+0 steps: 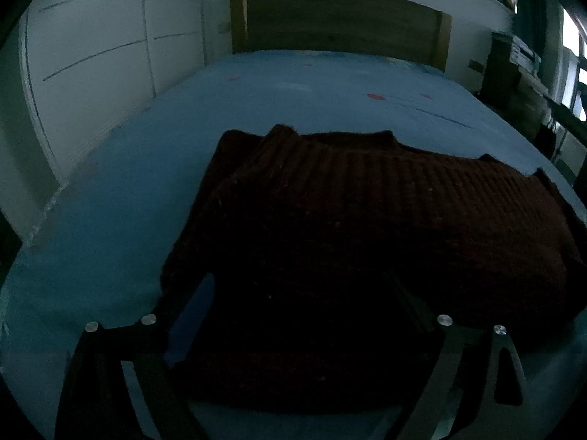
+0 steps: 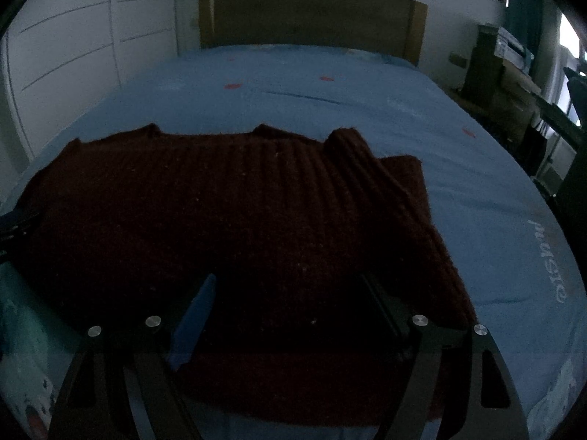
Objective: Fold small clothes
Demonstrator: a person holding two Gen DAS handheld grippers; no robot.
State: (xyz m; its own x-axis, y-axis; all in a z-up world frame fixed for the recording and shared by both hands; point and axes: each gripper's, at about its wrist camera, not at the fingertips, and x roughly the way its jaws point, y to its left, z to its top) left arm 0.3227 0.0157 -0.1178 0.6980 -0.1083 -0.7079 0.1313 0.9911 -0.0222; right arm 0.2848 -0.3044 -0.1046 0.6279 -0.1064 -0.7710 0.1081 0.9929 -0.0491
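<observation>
L wrist: left gripper (image 1: 297, 286) hanging w/ jaws apart over near hem of dark red sweater (image 1: 367, 227) lying on blue bed (image 1: 128, 168); long axis running L–R.

R wrist: right gripper (image 2: 290, 286) gaping too, sweater (image 2: 220, 212) lying dead ahead; neither arm looking nearer.

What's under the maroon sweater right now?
The maroon sweater lies flat on the blue bedsheet, which shows on all sides. Its right sleeve is folded on top. Anything beneath the knit is covered.

My left tool (image 1: 297, 293) and right tool (image 2: 290, 293) have black fingers, blue inner pads, round silver screws
</observation>
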